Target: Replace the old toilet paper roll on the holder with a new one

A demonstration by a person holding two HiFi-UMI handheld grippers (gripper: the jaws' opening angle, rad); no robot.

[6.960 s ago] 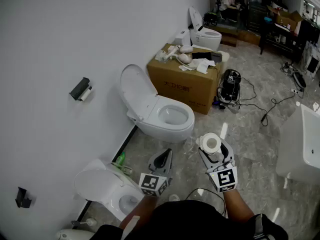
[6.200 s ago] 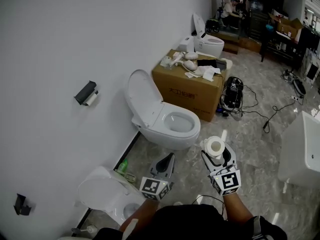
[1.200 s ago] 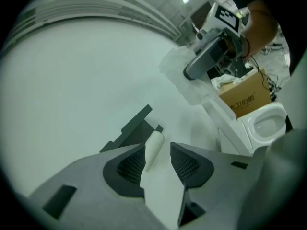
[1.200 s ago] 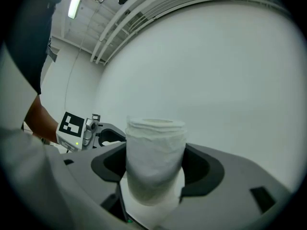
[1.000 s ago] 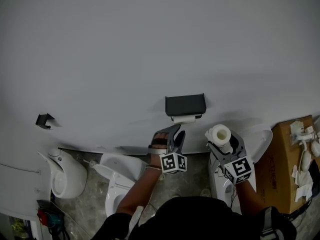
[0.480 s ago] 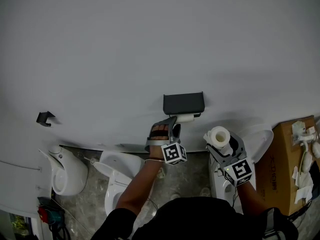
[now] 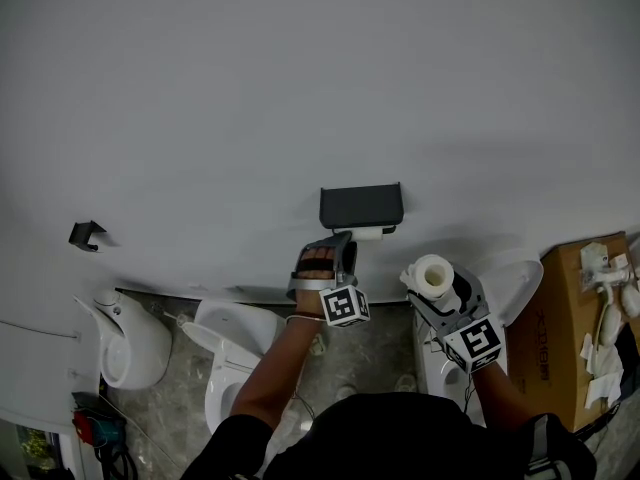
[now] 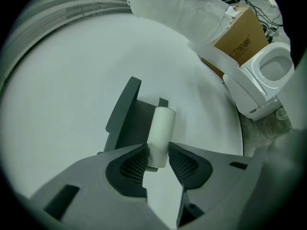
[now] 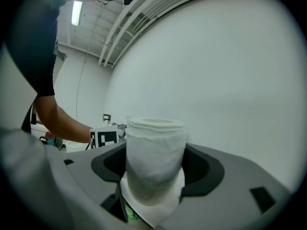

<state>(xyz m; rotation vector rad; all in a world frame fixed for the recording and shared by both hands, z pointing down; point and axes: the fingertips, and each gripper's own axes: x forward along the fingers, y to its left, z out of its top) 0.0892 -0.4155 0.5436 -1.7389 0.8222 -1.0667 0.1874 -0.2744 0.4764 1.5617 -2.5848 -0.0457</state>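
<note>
The wall (image 7: 300, 68) is plain pale grey. The paper holder (image 7: 361, 206) is dark grey, almost black. The old toilet paper roll (image 7: 368, 233) is white, and so is the new toilet paper roll (image 7: 432, 274). The right tool (image 7: 438, 293) is grey, and its cube has black and white squares. The toilet (image 7: 235, 333) is white, the cardboard box (image 7: 575, 358) is brown, and the floor (image 7: 378, 343) is streaky grey.

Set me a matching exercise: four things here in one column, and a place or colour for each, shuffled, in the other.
Things:
1. old roll
2. new roll
3. holder
4. box

Places and colours:
A. brown
B. held in the right gripper
C. on the holder
D. dark, fixed to the wall

Pairs: 1-C, 2-B, 3-D, 4-A
</note>
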